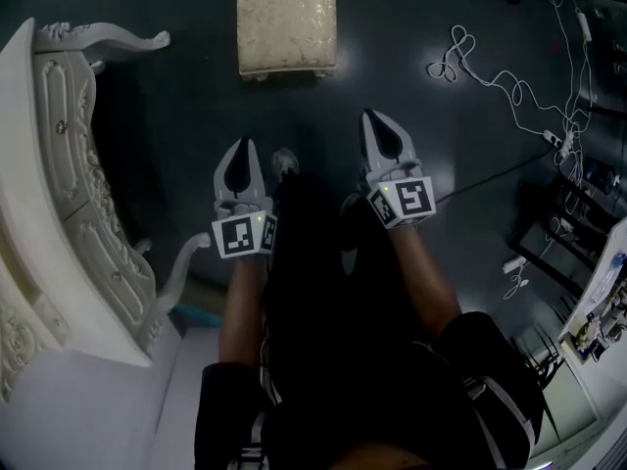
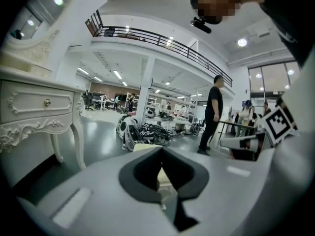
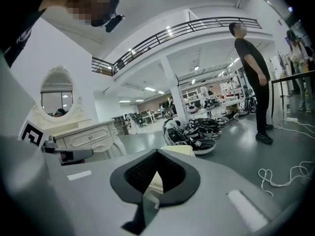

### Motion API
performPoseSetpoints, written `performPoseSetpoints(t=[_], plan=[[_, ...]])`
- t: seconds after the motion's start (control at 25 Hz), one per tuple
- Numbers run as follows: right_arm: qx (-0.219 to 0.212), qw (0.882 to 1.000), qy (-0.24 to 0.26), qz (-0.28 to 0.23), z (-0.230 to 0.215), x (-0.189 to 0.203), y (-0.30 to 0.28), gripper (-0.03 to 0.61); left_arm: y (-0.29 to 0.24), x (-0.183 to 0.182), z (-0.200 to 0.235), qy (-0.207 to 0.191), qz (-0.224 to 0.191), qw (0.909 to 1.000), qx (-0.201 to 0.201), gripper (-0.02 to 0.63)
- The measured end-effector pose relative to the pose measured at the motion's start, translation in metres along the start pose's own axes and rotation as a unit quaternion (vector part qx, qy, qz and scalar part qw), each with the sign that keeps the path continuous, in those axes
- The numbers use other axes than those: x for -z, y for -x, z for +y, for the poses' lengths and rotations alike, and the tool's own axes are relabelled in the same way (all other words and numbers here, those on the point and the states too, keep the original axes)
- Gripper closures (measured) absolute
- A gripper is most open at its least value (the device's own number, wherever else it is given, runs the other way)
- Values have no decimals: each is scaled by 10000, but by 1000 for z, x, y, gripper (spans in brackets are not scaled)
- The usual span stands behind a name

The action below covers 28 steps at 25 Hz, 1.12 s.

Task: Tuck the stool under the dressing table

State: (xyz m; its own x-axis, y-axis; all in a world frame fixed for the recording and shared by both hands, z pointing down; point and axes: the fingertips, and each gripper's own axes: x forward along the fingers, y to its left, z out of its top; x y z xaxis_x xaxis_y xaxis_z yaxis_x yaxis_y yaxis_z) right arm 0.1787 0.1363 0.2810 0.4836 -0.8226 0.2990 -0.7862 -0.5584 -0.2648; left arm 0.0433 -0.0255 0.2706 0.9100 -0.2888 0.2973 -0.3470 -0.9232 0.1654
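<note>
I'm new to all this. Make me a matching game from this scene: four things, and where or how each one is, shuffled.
1 stool
2 dressing table
3 white cable
4 left gripper

A shut, empty
B head view's far left
C looped on the floor, right side
D ahead, clear of the table

Pairs: 1-D, 2-B, 3-C, 4-A

Loose white cables (image 1: 495, 81) lie on the dark floor (image 1: 176, 96). A person in black (image 3: 253, 73) stands beyond them.

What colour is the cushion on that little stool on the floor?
Cream, with a faint ornate pattern. The stool shows best in the head view.
</note>
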Motion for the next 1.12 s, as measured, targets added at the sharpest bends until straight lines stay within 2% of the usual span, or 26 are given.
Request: performPoseSetpoints(t=[0.2, 0.48, 0.68, 0.92, 1.12], plan=[[-28, 10000, 17, 18, -10, 47, -23, 580, -25, 41, 13, -149, -63, 9999, 43, 604], [-57, 9999, 128, -86, -28, 113, -67, 580, -57, 116, 39, 100, -78, 9999, -40, 604], [-128, 9994, 254, -214, -43, 161, -91, 580, -71, 162, 53, 203, -248, 9994, -107, 604], [-260, 9986, 319, -320, -55, 199, -94, 580, -74, 206, 52, 130, -326, 9994, 42, 604], [-313, 9980, 389, -396, -62, 217, -87, 580, -70, 227, 52, 51, -387, 9992, 46, 604]])
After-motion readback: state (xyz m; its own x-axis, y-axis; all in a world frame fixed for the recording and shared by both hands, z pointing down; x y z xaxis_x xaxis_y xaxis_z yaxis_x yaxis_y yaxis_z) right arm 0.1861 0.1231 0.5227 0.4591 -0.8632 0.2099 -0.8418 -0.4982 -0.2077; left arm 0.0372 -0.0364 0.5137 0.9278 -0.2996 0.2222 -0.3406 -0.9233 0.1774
